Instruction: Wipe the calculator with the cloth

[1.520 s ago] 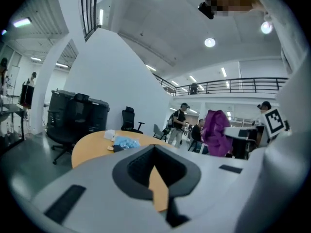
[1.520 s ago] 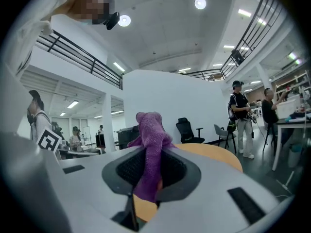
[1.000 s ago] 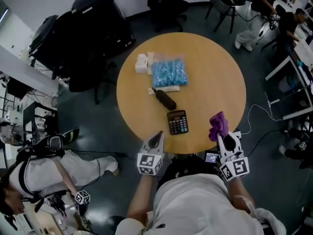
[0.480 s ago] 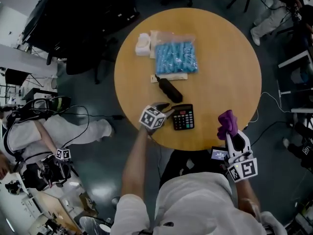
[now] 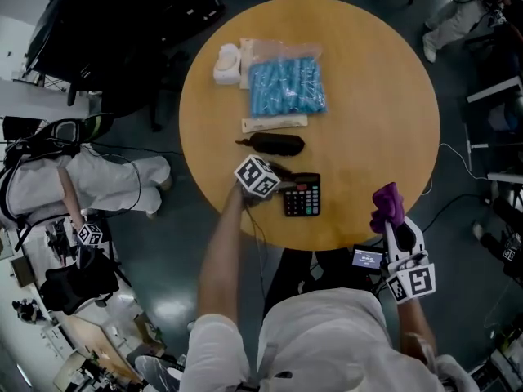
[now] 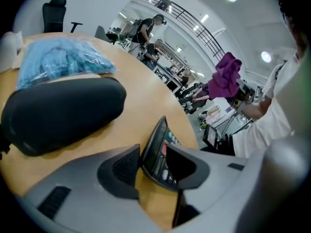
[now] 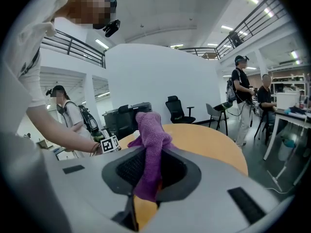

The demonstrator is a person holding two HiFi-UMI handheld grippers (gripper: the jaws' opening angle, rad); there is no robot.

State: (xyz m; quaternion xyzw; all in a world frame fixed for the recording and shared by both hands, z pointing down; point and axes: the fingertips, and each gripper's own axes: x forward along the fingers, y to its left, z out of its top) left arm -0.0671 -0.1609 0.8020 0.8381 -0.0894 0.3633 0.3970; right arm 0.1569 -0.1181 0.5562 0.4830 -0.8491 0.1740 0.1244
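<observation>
My left gripper (image 6: pixel 151 154) spread wide, jaws just opened, one edge of the calculator (image 5: pixel 301 196) between them, calculator at the front of the round counter (image 5: pixel 368 96), my right gripper (image 7: pixel 151 171) clamped on the purple cloth (image 7: pixel 148 140) by the counter's rim

I am in an open lab-style office. Past my round table (image 5: pixel 368 96) stand swivel chairs (image 7: pixel 177 109) and a white desk (image 7: pixel 291 113). A railed mezzanine (image 7: pixel 257 18) runs above the table, and people (image 7: pixel 240 96) wearing recording gear stand near it.
</observation>
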